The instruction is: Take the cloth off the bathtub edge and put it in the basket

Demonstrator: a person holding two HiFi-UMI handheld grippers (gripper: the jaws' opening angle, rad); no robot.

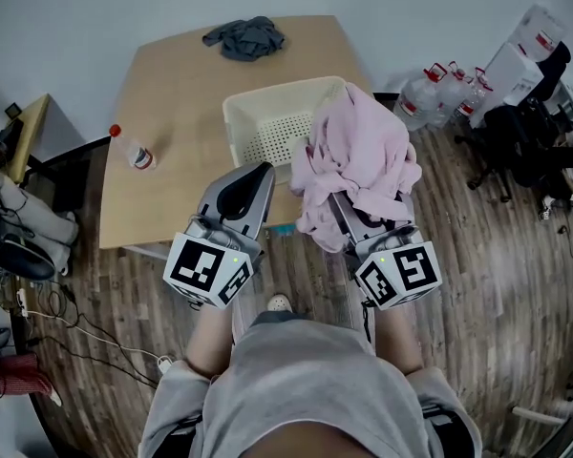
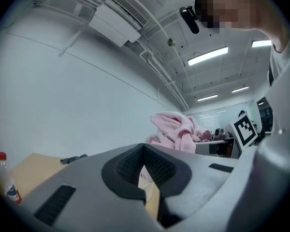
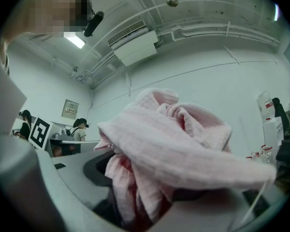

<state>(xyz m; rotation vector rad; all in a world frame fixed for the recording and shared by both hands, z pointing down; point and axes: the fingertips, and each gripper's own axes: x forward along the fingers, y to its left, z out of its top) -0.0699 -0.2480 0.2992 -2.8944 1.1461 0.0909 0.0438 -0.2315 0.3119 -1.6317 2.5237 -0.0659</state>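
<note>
A pink cloth (image 1: 358,160) hangs bunched over my right gripper (image 1: 349,203), whose jaws hold a thick fold of it; the fingertips are buried under the fabric. In the right gripper view the pink cloth (image 3: 174,144) fills the gap between the jaws and spills over them. It hovers at the right rim of the cream basket (image 1: 267,108), which stands on the wooden table (image 1: 172,93). My left gripper (image 1: 258,175) is shut and holds nothing, just in front of the basket. In the left gripper view its tips (image 2: 143,149) meet, with the pink cloth (image 2: 176,129) beyond.
A dark grey cloth (image 1: 245,36) lies at the table's far edge. A bottle with a red cap (image 1: 132,149) lies on the table's left side. Large water bottles (image 1: 439,89) and dark chairs (image 1: 525,132) stand to the right. Cables (image 1: 67,322) trail on the floor at left.
</note>
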